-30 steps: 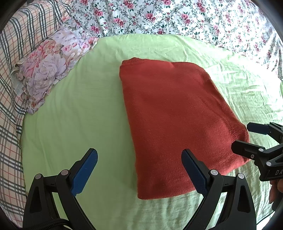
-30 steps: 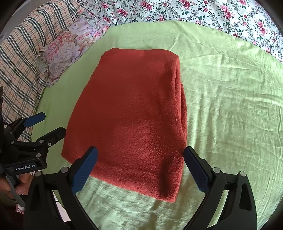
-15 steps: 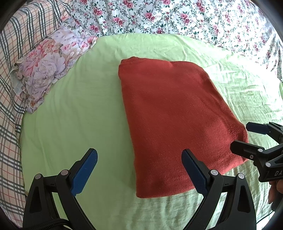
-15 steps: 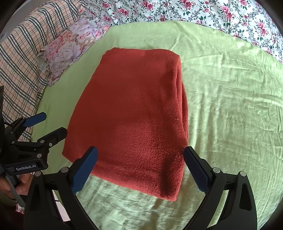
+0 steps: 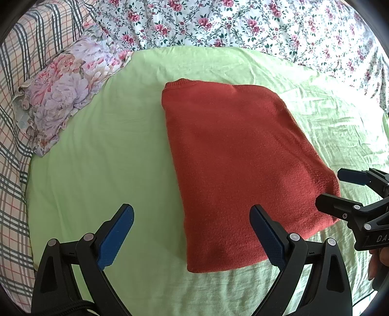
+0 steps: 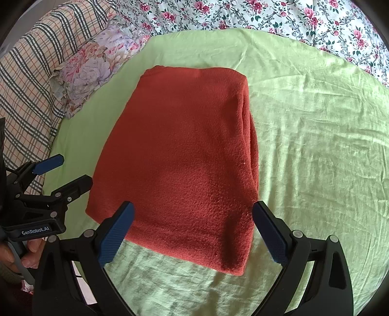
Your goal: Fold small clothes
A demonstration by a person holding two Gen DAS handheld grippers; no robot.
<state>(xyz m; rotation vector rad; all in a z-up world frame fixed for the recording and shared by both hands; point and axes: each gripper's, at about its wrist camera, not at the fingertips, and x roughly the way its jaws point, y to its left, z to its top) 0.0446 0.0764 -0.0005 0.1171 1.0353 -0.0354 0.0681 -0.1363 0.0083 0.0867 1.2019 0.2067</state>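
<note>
A rust-red knitted garment (image 5: 243, 158) lies folded into a flat rectangle on the light green sheet (image 5: 102, 150); it also shows in the right wrist view (image 6: 184, 158). My left gripper (image 5: 192, 233) is open and empty, above the sheet at the garment's near left corner. My right gripper (image 6: 192, 231) is open and empty, above the garment's near edge. Each gripper shows in the other's view, the right one (image 5: 340, 192) by the garment's right corner and the left one (image 6: 65, 172) by its left corner.
A floral pillow (image 5: 63, 94) lies at the back left on a plaid cover (image 5: 14, 155). A white bedsheet with red flowers (image 5: 243, 21) runs along the back. The green sheet (image 6: 316, 145) is wrinkled to the right of the garment.
Both grippers have drawn back slightly from the garment and stay open. The garment has not moved.
</note>
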